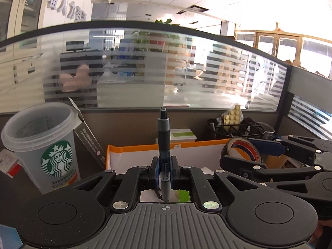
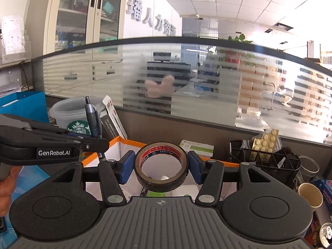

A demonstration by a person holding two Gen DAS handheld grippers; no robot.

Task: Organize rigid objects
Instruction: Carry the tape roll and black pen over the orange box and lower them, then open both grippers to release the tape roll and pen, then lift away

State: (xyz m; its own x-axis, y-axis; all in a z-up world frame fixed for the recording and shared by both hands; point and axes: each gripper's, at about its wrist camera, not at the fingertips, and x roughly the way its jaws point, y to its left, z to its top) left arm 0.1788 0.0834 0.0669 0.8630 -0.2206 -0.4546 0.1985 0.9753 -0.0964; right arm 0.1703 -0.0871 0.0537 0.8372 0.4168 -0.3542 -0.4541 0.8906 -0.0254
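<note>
My left gripper (image 1: 165, 167) is shut on a grey marker pen (image 1: 164, 137) that stands upright between its blue pads, tip end up. It hangs over an orange-rimmed white box (image 1: 132, 148). My right gripper (image 2: 161, 167) is shut on a roll of brown tape (image 2: 161, 169), its blue pads pressing both sides of the ring. The tape also hangs above the white box (image 2: 124, 141). In the left wrist view the right gripper and its tape roll (image 1: 243, 150) are at the right; in the right wrist view the left gripper with the pen (image 2: 92, 120) is at the left.
A clear Starbucks cup (image 1: 41, 143) and a grey carton (image 1: 89, 137) stand left of the box. A black mesh organiser (image 2: 265, 157) with a pill blister, a green-white packet (image 2: 196, 147), a paper cup (image 2: 311, 193) and a can (image 2: 325, 233) are at the right. A striped glass partition runs behind.
</note>
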